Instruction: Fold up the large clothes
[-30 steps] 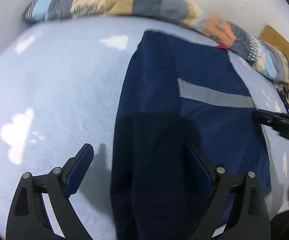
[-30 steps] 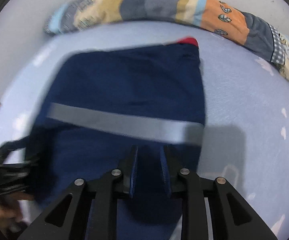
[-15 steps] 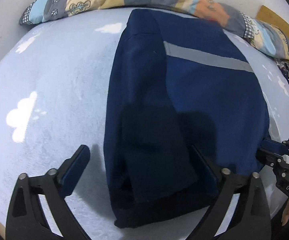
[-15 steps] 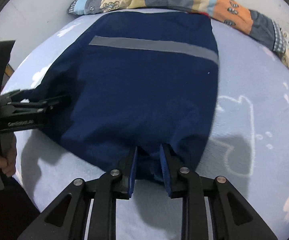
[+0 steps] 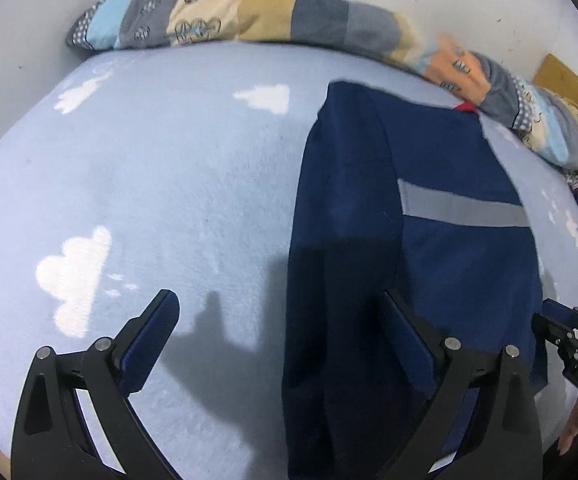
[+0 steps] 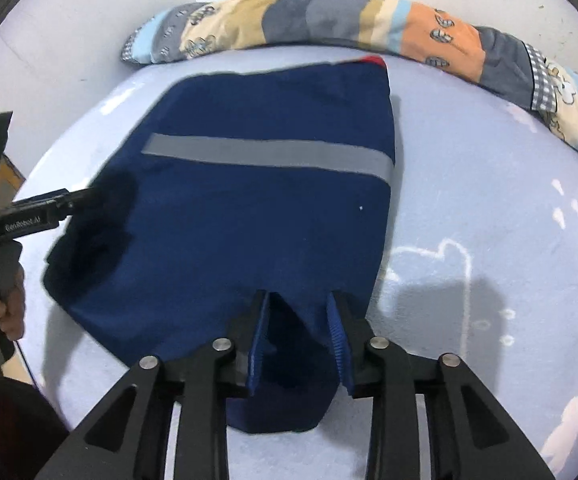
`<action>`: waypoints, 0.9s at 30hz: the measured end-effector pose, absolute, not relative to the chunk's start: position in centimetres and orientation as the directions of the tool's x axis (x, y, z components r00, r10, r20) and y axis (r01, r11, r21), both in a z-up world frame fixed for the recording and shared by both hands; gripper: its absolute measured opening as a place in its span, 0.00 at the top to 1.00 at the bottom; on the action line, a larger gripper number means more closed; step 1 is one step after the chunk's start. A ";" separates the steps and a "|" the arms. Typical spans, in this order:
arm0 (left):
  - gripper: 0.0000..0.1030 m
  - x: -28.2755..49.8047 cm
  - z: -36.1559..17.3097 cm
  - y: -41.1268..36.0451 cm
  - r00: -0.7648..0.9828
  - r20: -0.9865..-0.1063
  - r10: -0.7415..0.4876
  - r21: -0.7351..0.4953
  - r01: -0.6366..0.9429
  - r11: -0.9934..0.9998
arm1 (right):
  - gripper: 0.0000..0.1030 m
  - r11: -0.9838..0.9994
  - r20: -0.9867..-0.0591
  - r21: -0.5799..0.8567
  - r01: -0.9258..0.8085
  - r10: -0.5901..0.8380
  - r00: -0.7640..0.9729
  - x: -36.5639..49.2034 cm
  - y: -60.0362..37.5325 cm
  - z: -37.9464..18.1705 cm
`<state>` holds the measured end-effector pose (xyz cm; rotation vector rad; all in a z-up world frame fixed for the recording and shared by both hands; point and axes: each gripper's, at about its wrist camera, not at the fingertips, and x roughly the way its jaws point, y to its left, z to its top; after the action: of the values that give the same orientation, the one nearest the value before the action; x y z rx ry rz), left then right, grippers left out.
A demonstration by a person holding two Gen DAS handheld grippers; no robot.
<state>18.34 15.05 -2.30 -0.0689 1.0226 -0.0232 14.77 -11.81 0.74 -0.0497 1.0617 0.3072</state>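
My left gripper (image 5: 277, 328) hangs spread wide with nothing in it, its outer finger over the bare pale-blue cloud-print sheet (image 5: 161, 184) and its inner finger over the near edge of the navy garment (image 6: 257, 216), which lies flat on the bed with a sleeve folded in along its left side and the grey stripe (image 6: 269, 152) running across the body; a patchwork quilt (image 6: 329, 20) is bunched along the wall behind it. From here I judge the next fold starts at this hem, so I should lower the left jaws onto the hem corner nearest me and take both layers, not just the sleeve on top. Further right, my right gripper (image 6: 299, 344) has just been opening its jaws: a bunch of the hem sits between the blue pads (image 6: 259, 340), but the fabric looks slack there and I cannot tell for sure whether the pads still touch it. To do this well I should let that bunch settle flat, re-grip level with the left, and lift both corners together so the stripe stays straight.
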 end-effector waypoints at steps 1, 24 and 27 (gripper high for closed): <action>0.03 18.5 -2.5 14.8 0.514 -0.856 -0.054 -0.069 -0.010 0.998 | 0.67 0.957 -0.867 0.097 -0.274 0.217 0.448 14.9 -11.6 0.6; 0.03 19.2 -4.0 12.8 0.492 -0.870 -0.026 -0.022 0.015 1.000 | 0.68 0.958 -0.866 -0.005 -0.288 0.140 0.480 14.3 -10.2 -0.2; 0.02 19.2 -4.0 12.8 0.493 -0.870 -0.027 -0.022 0.016 1.000 | 0.68 0.957 -0.866 -0.015 -0.290 0.133 0.482 14.3 -10.0 -0.2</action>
<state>19.25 12.76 -4.01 -0.0119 1.0555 -0.0259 14.32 -10.03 -0.23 -0.1676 1.0368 0.2595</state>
